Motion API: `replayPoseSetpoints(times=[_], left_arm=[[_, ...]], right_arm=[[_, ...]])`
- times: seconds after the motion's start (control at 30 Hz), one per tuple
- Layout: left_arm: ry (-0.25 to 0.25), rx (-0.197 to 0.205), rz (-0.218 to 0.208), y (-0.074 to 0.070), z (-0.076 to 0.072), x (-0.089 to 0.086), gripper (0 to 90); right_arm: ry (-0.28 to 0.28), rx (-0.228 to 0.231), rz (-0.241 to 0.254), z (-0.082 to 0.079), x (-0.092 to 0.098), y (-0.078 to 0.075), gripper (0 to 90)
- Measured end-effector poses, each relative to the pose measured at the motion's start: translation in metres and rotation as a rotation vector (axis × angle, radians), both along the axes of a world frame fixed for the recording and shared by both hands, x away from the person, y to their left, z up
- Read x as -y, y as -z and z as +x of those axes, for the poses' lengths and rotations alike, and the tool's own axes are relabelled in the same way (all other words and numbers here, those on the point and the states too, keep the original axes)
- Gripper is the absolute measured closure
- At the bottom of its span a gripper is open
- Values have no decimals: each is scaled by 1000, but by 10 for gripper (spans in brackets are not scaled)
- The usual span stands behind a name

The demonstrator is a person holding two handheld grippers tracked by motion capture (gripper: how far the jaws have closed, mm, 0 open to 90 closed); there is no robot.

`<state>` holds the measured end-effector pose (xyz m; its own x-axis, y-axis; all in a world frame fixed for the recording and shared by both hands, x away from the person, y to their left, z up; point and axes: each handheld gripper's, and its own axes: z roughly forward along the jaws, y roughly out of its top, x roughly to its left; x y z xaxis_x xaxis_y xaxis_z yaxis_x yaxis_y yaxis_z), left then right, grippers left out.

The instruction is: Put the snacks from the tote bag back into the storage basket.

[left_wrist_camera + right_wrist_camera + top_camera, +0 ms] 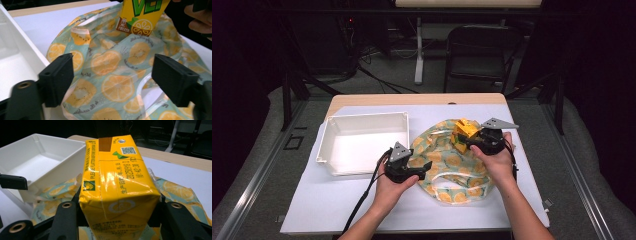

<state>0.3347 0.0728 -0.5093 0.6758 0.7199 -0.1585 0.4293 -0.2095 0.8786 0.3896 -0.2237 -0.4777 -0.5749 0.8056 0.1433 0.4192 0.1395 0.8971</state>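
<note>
Clamping a yellow drink carton (117, 192) between its jaws, the right gripper (473, 140) is holding it above the far part of a fruit-print bag (447, 162). The left gripper (418, 169) is standing wide open at the bag's near left edge, nothing between its jaws; in the left gripper view the bag's cloth (117, 82) is lying beyond them with the carton (141, 17) farther off. The bag is lying flat on the white surface (337, 200), right of centre. A white tray (362, 145) is sitting just left of it, beside the left gripper.
</note>
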Motion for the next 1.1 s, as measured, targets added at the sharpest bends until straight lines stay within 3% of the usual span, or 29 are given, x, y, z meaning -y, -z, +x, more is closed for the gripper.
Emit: replayPoseSetpoints(times=[0.2, 0.43, 0.77, 1.1], left_arm=[[1, 13, 1, -5, -3, 0, 63], [12, 25, -6, -8, -6, 2, 57], [36, 75, 7, -12, -13, 8, 56], [55, 89, -2, -12, -16, 11, 64]], right_arm=[[-14, 3, 26, -8, -3, -11, 500], [-39, 12, 34, -17, -12, -18, 500], [-89, 5, 56, -30, -27, -26, 500], [-143, -6, 66, -42, -48, -29, 500]])
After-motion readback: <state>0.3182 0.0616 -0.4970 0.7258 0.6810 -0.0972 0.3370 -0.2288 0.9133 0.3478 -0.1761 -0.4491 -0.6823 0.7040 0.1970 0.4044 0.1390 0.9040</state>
